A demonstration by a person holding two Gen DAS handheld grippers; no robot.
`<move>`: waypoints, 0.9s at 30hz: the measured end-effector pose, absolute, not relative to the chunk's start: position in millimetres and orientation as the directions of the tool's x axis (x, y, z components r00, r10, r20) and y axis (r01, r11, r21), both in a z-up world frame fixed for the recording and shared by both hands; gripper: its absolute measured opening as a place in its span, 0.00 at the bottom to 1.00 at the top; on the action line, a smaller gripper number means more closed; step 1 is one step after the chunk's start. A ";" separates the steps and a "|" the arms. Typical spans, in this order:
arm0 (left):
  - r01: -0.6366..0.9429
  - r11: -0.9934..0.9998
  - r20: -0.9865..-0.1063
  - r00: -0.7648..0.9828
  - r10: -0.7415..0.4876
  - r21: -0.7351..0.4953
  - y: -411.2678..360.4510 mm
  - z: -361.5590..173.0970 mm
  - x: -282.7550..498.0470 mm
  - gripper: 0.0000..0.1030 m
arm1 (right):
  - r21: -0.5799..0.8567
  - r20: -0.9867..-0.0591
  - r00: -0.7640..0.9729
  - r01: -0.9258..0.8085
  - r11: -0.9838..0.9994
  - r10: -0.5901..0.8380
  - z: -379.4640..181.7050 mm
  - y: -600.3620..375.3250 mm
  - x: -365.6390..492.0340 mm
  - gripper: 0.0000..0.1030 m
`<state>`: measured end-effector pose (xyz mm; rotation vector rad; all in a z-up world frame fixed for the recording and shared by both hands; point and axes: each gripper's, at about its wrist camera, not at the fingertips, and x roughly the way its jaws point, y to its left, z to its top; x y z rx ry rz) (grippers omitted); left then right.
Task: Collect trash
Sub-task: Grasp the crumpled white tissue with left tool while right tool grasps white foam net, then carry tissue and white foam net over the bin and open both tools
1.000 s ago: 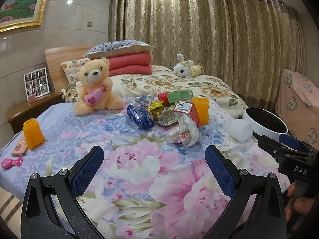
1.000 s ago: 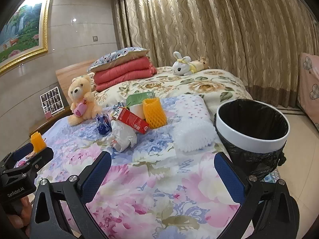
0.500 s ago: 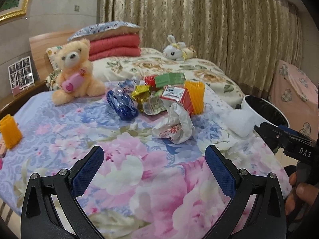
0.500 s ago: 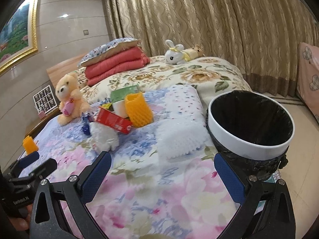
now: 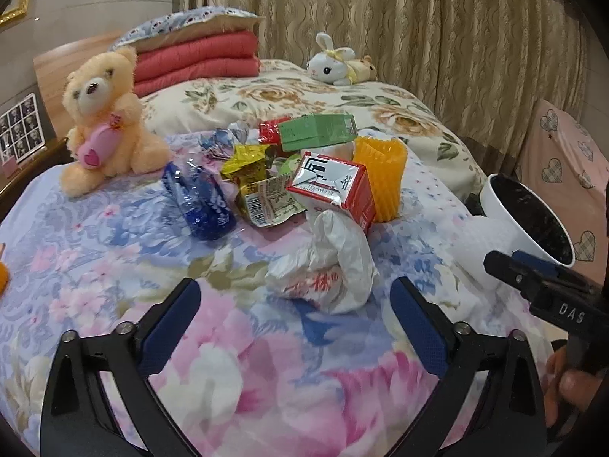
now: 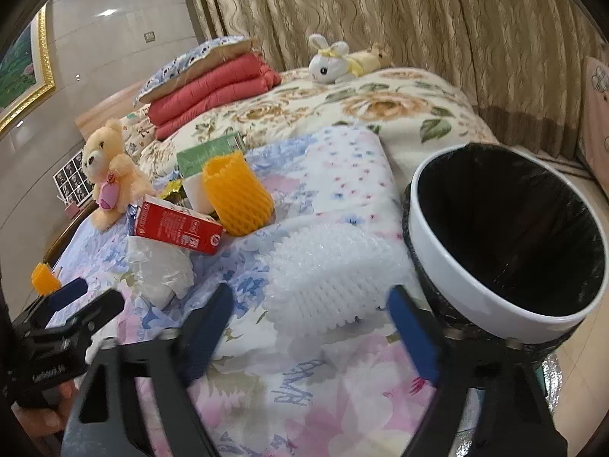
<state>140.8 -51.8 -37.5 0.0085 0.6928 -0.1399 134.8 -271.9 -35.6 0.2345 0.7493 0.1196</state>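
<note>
Both hand-held grippers have closed in on the bed's trash: right hand-held gripper narrowing around white foam net; left hand-held gripper spread, beginning to narrow, empty, facing crumpled white bag.

Right tool closing around white foam net; lined bin at three o'clock.

Bedspread pink/blue floral; carton red w/ white top; foam sleeve orange; bin white, black liner; curtain beige wavy.
</note>
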 end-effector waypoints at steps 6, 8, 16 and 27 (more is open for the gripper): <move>0.208 0.975 -0.702 0.684 -0.199 -0.073 -67.0 -52.2 163.1 0.36 | 0.300 -0.656 0.719 -0.031 0.953 0.230 -38.7 -277.7 136.1 0.22; 0.235 0.969 -0.699 0.681 -0.219 -0.075 -70.5 -51.6 161.6 0.12 | 0.316 -0.651 0.714 -0.050 0.947 0.256 -37.8 -275.5 135.4 0.12; 0.276 0.958 -0.672 0.695 -0.255 -0.078 -73.0 -44.5 133.5 0.09 | 0.340 -0.613 0.730 -0.101 0.935 0.302 -25.1 -268.4 118.6 0.10; 0.364 0.924 -0.623 0.697 -0.355 -0.120 -99.3 -16.1 107.3 0.08 | 0.344 -0.576 0.768 -0.082 0.935 0.279 -3.9 -291.8 100.4 0.10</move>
